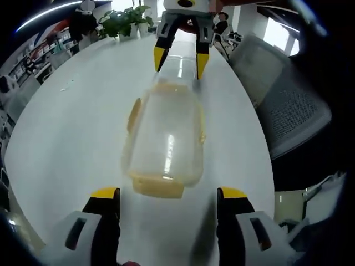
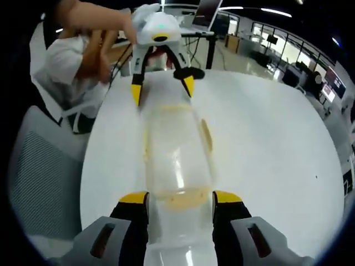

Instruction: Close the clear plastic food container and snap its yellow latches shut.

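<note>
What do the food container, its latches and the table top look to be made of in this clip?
Food container: clear glossy plastic; the white table shows through it and lights glint on its lid. Yellow latches: opaque yellow plastic, duller finish, though slightly blurred. Table: smooth white top with a soft sheen, probably laminate or painted board; which one cannot be told.

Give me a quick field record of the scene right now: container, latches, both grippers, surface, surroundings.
container: clear plastic food container, lid on, lying between the two grippers
latches: yellow latch at the end facing the left gripper; another yellow latch at the end facing the right gripper; whether they are snapped cannot be told
left gripper: open, jaws short of the container's end
right gripper: open, jaws either side of the container's near end
surface: white table
surroundings: grey mesh chair beside the table; potted plant at the far edge
</note>
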